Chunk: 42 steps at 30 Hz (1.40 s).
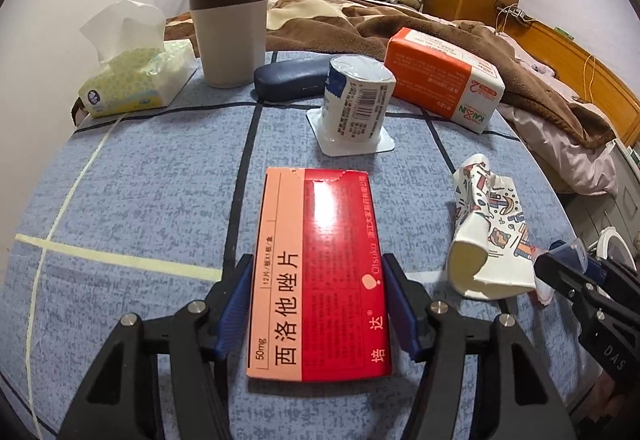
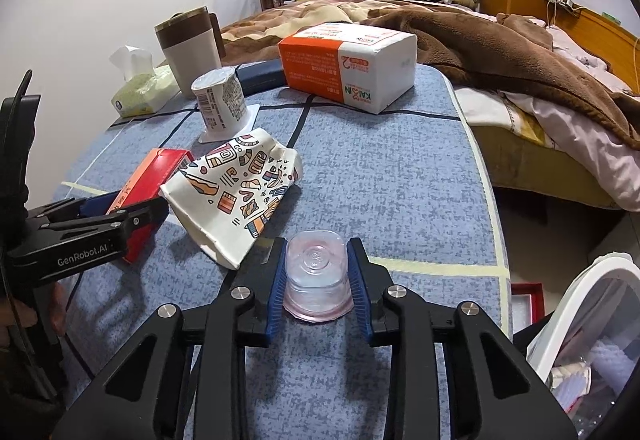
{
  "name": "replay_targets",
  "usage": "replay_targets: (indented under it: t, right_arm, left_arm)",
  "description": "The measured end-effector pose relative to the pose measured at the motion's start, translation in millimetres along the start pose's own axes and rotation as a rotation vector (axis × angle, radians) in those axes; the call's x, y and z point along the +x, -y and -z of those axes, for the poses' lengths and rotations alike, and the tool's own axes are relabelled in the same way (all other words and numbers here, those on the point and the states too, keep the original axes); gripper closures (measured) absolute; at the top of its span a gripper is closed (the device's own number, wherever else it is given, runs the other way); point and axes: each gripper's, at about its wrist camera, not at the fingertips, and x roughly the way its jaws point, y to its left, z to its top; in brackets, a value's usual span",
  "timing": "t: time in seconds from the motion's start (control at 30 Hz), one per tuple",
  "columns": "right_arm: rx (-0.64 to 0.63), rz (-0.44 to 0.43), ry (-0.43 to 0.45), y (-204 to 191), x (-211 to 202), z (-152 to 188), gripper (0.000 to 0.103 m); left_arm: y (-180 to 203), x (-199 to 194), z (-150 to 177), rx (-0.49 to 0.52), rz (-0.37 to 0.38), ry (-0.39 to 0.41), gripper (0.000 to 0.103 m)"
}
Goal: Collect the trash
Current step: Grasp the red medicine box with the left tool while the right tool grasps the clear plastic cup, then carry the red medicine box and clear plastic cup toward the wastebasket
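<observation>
A red and salmon medicine box (image 1: 320,276) lies flat on the blue tablecloth. My left gripper (image 1: 318,296) straddles its near half with its pads against the box's sides, shut on it; it also shows in the right wrist view (image 2: 120,208). My right gripper (image 2: 317,278) is shut on a small clear plastic cup (image 2: 317,272) turned upside down on the cloth. A crushed patterned paper cup (image 1: 492,236) lies between the two grippers, also in the right wrist view (image 2: 236,192). An upturned yogurt cup (image 1: 358,100) stands farther back.
A tumbler (image 1: 230,24), a tissue pack (image 1: 136,80), a dark glasses case (image 1: 290,78) and an orange and white napkin pack (image 1: 444,76) stand at the table's far side. A white bin (image 2: 588,332) sits below the table's right edge. A bed lies behind.
</observation>
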Motion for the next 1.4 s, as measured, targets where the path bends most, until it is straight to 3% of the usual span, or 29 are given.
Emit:
replay_targets:
  t: [0.4,0.83,1.17,1.4]
  right_arm:
    - [-0.005,0.0,0.041,-3.2,-21.8,3.2,0.072]
    - [0.008,0.0,0.125,-3.9,-75.5,13.3,0.072]
    - [0.043,0.028,0.2,17.2,-123.7,33.9,0.072]
    - [0.081,0.086,0.241,45.0,-153.7,47.8,0.072]
  left_arm:
    - [-4.5,-37.6,16.3,-0.026,0.0,0.045,0.039]
    - [7.6,-106.3,38.8,-0.017,0.022,0.141,0.039]
    - [42.0,-159.7,58.2,0.043,0.074,0.228,0.039]
    - [80.5,-176.4,64.8,0.107,0.134,0.254,0.039]
